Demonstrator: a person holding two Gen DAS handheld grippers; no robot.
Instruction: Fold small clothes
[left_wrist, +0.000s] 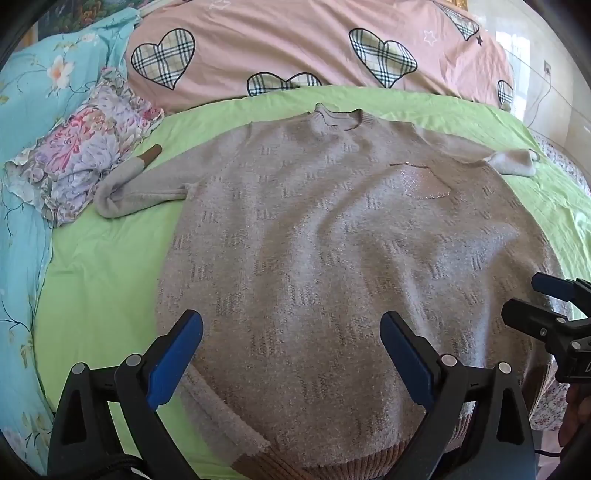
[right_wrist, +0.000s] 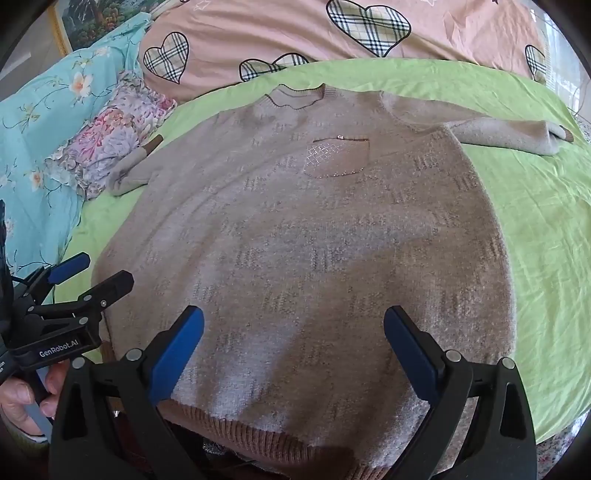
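We look down both grippers at a beige knit sweater (left_wrist: 332, 240) spread flat, front up, on a green sheet (left_wrist: 110, 277) over the bed.

Left gripper (left_wrist: 291, 354) — jaws released, standing wide, nothing between the blue pads (left_wrist: 173, 362). The sweater's lower body lies directly ahead of and below the jaws; its brown ribbed hem (left_wrist: 373, 461) runs under them at the near edge. Beyond the jaws, far ahead, sits the round neckline (left_wrist: 338, 118). Ahead and to the jaws' left one sleeve (left_wrist: 140, 181) is bent back on itself, its brown cuff (left_wrist: 152, 155) pointing away, just beside a crumpled floral cloth (left_wrist: 85, 155). Ahead and to the right the other sleeve (left_wrist: 509, 162) stretches out on the sheet.

Right gripper (right_wrist: 293, 350) — jaws likewise released and wide, pads clear of the knit. The sweater's body fills the space ahead of these jaws; a glittering chest pocket (right_wrist: 338, 157) lies straight ahead, short of the neckline. The hem passes beneath the jaws.

Each gripper shows at the edge of the other's view, off to the side of the jaws over the sweater's side edge. A hand (right_wrist: 22, 402) grips the left gripper's handle.

Past the sheet: a pink quilt (left_wrist: 295, 44) with plaid hearts, and a turquoise floral bedcover (left_wrist: 37, 92) to the jaws' left.
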